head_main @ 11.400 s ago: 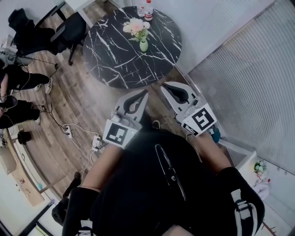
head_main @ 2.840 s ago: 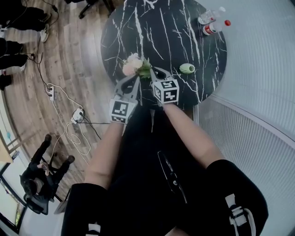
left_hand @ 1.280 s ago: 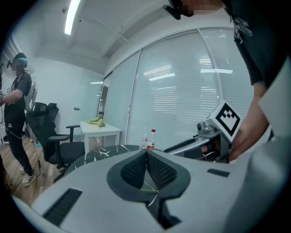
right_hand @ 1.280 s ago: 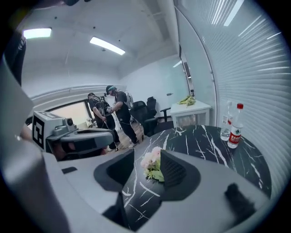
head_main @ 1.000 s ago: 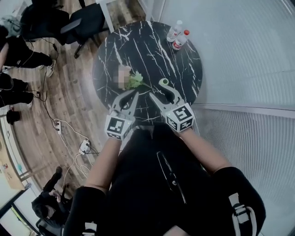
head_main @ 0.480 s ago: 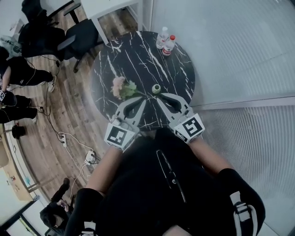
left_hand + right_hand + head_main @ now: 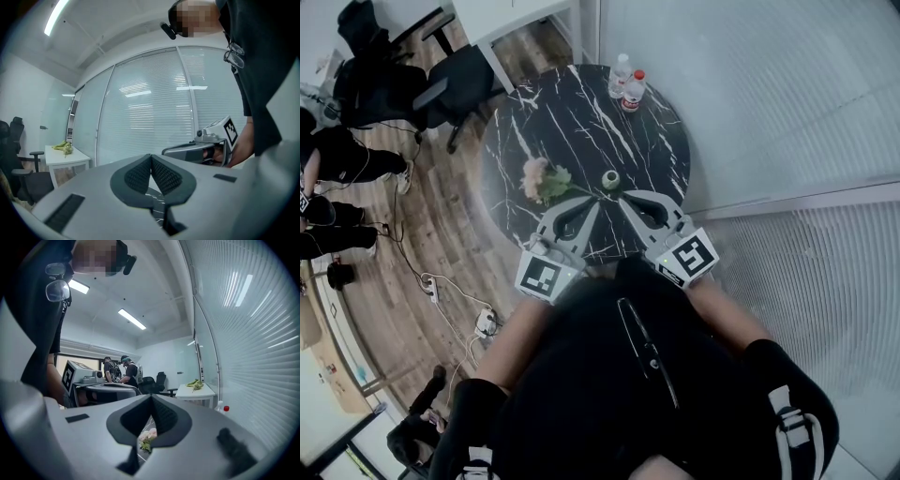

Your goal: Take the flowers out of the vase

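Jaws on both grippers are pressed together with nothing between them: left gripper pads meet at the tip, and so do those of the right gripper. Both grippers are held up near the person's body at the near edge of the table, pointing roughly level and not touching anything.

Flowers are already out of the vase. They lie flat on the black marble top, with the pink heads and green leaves bunched together. The vase sits apart from them on the side nearer the glass wall and looks upright with its mouth showing, but it is small in view so I can't be sure. Two bottles stand at the far rim, well away from both.

Handling, as a guess: the bunch looks very light. The heads look soft and would crush easily, and the stems look thin and a bit springy. If it needs moving again, the place to take hold is the stems just below the leaves, never the blooms. A gentle close should do, since there is hardly any weight to carry. Lying flat, the stems hug the smooth top, so the jaws would have to come in low and from the side. The vase looks small, smooth and tippy, so hold it round the body if it is touched at all.

The task reads as done or nearly so.
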Demonstrator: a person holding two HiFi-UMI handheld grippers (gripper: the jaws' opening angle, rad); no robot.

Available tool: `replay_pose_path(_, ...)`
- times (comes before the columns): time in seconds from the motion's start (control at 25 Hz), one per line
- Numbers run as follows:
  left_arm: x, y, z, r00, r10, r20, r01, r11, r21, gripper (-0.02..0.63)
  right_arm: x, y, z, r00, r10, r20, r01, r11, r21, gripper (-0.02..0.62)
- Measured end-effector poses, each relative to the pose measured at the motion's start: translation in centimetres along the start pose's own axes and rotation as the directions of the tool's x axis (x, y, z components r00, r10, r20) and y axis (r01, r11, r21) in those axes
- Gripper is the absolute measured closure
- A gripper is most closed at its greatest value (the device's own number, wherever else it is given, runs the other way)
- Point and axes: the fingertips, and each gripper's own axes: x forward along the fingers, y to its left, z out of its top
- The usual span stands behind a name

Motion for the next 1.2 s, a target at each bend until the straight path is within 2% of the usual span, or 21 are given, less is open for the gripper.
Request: replay_pose_path(1.2,0.1,0.7,-0.9,1.0,0.017,-0.02,-0.017,1.0,-0.004,0.592,0.5,-0.4,-1.1,1.0,0.013,-0.02,-0.013,1.0,0.027,0.577)
